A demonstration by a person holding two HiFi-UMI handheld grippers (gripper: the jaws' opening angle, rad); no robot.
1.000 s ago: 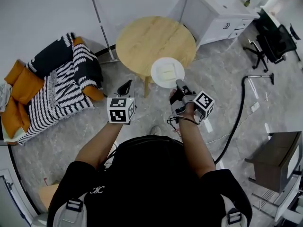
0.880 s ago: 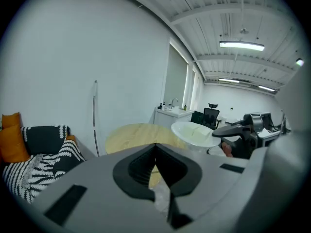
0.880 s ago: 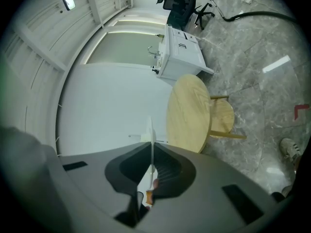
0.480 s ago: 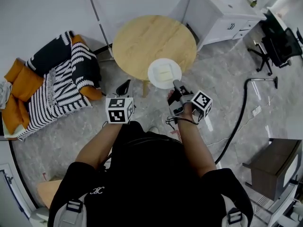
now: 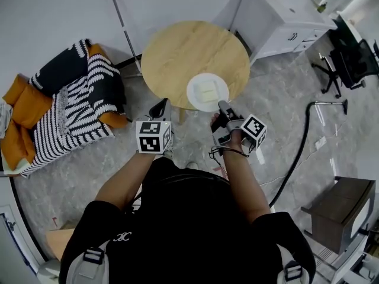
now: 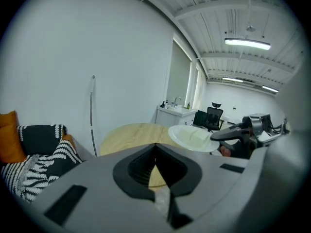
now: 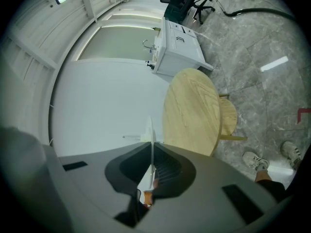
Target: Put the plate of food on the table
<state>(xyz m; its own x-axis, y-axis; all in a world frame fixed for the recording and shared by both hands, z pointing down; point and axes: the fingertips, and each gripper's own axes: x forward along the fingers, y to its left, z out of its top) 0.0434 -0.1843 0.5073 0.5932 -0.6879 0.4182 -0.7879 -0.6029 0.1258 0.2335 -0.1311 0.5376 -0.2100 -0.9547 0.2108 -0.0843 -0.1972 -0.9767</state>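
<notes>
Seen from above, a person stands at the near edge of a round wooden table (image 5: 177, 52) with a gripper in each hand. The right gripper (image 5: 221, 105) pinches the near rim of a white plate (image 5: 192, 96), and its own view shows that rim as a thin line between the pads. Gripping the very edge keeps the plate level and leaves its underside free to meet the wood.

A pale, square piece of food (image 5: 208, 90) lies flat in the middle of the plate. The plate is over the table's near right part, just inside the edge. In the left gripper view it appears to hang a little above the tabletop. It is probably not set down yet, though contact cannot be ruled out.

The left gripper (image 5: 161, 104) has its jaws pressed together on nothing. It sits by the table's near edge, left of the plate and apart from it, likely kept clear because one grip carries the load.

To the left is a seat with a striped blanket (image 5: 77, 99) and orange cushions (image 5: 26, 105). At the far right stands a white cabinet (image 5: 278, 19), and a black hose (image 5: 299, 147) curves over the floor on the right.
</notes>
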